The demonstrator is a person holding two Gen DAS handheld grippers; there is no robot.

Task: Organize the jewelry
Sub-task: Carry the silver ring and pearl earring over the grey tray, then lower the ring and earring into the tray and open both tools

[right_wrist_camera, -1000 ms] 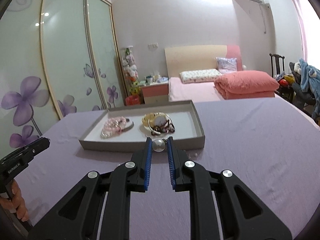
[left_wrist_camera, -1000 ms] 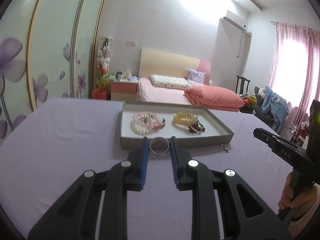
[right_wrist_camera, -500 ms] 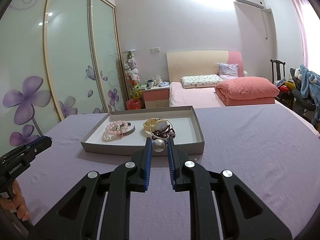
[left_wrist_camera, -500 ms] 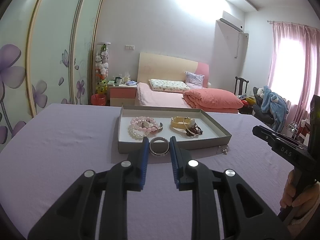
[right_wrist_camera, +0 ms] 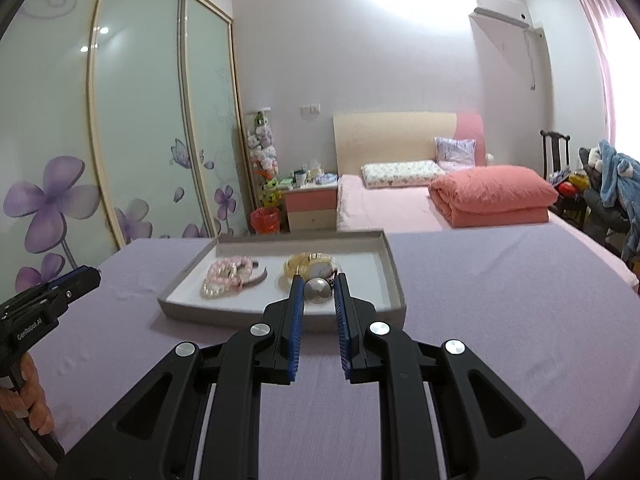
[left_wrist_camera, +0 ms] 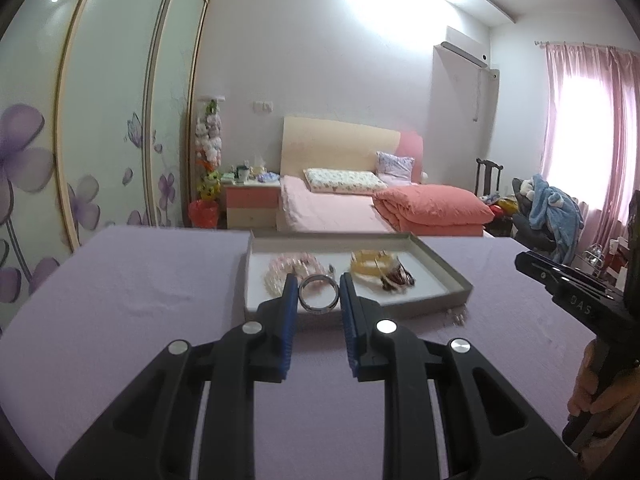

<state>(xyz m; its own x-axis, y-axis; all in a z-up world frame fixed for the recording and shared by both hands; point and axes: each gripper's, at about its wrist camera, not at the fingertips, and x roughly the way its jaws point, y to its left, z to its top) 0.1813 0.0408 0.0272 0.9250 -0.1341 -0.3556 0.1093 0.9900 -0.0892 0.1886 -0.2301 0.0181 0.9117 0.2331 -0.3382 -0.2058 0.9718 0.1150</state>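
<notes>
My left gripper (left_wrist_camera: 319,294) is shut on a silver ring-shaped bangle (left_wrist_camera: 319,299), held above the near edge of the grey tray (left_wrist_camera: 452,270). My right gripper (right_wrist_camera: 318,289) is shut on a round pearl-like piece (right_wrist_camera: 318,291), also held over the tray's (right_wrist_camera: 394,268) near edge. In the tray lie pink and white bead bracelets (left_wrist_camera: 280,270) (right_wrist_camera: 226,278), a yellow bangle (left_wrist_camera: 370,266) (right_wrist_camera: 308,262) and a dark beaded piece (left_wrist_camera: 396,278). The tray rests on a purple cloth.
A small earring-like item (left_wrist_camera: 458,317) lies on the cloth just outside the tray's near right corner. The right gripper body (left_wrist_camera: 576,300) is at the far right, the left gripper body (right_wrist_camera: 44,304) at the far left. A bed and wardrobe stand behind.
Both grippers have risen and moved forward with their pieces, so each now sits over the tray's near edge instead of in front of it.
</notes>
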